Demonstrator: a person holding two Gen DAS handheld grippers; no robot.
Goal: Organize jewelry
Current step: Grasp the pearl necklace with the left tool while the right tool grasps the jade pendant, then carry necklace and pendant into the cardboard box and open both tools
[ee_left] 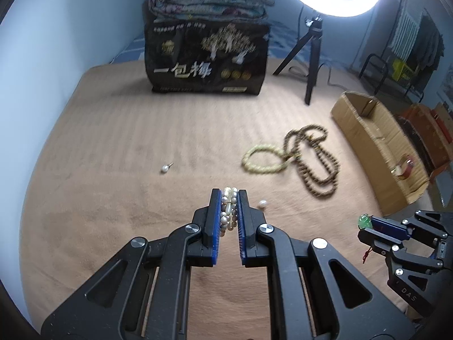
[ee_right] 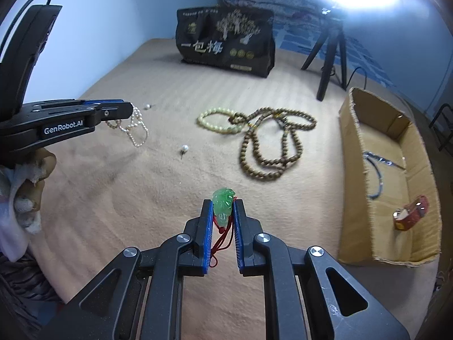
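left gripper [ee_left: 229, 195] clamping pearl bracelet [ee_left: 228, 208], brown bead necklace [ee_left: 312, 158] beyond

Black linkage frames on both tongs, left tongs [ee_left: 229, 195] and right tongs [ee_right: 223, 204], blue ribbed pads, silver round screws, white "GenRobot.AI" lettering, "DAS" embossed, black cable looping.

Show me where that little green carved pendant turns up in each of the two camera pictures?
Left wrist view: the green pendant sits far lower right, pinched at the tip of the right claw, seen from the side.
Right wrist view: the pendant is bottom centre, held between the claw's own blue pads.
Shared landmark: the cardboard box, on the right in both.
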